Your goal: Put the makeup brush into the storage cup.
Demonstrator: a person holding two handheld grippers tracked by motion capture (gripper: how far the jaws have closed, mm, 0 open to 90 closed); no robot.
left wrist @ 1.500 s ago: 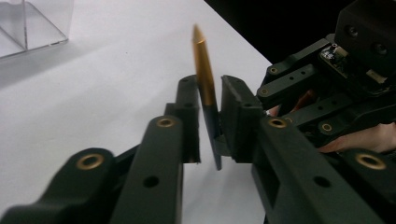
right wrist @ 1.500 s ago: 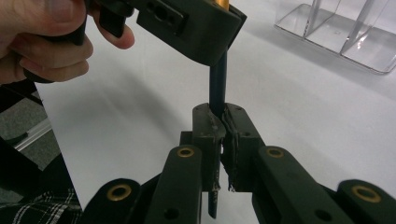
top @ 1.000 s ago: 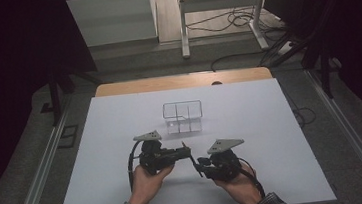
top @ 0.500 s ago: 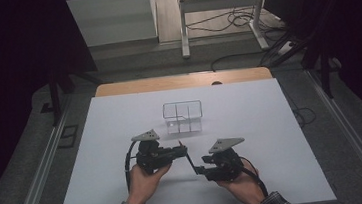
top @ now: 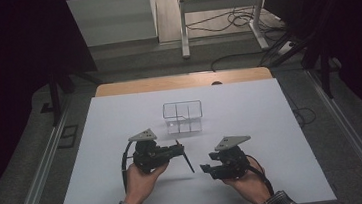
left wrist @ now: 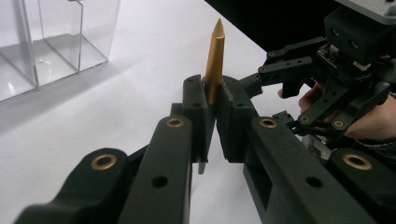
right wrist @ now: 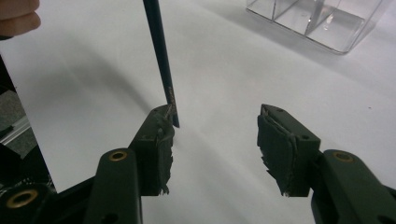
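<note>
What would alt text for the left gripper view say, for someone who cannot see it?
The left tongs are shut on a pen, whose gold pointed end sticks up between the black jaws. A clear plastic divided box stands on the white table at upper left; the right tongs, held in a hand, are at right.

Wide bare table (top: pixel 283 137) lies to either side and in front of both hands. The clear box (top: pixel 183 117) stands just beyond them, the one obstacle on the sheet. Between the left gripper (top: pixel 174 152) and right gripper (top: pixel 204 169), the slanting pen (top: pixel 186 157) crosses the narrow gap.
</note>
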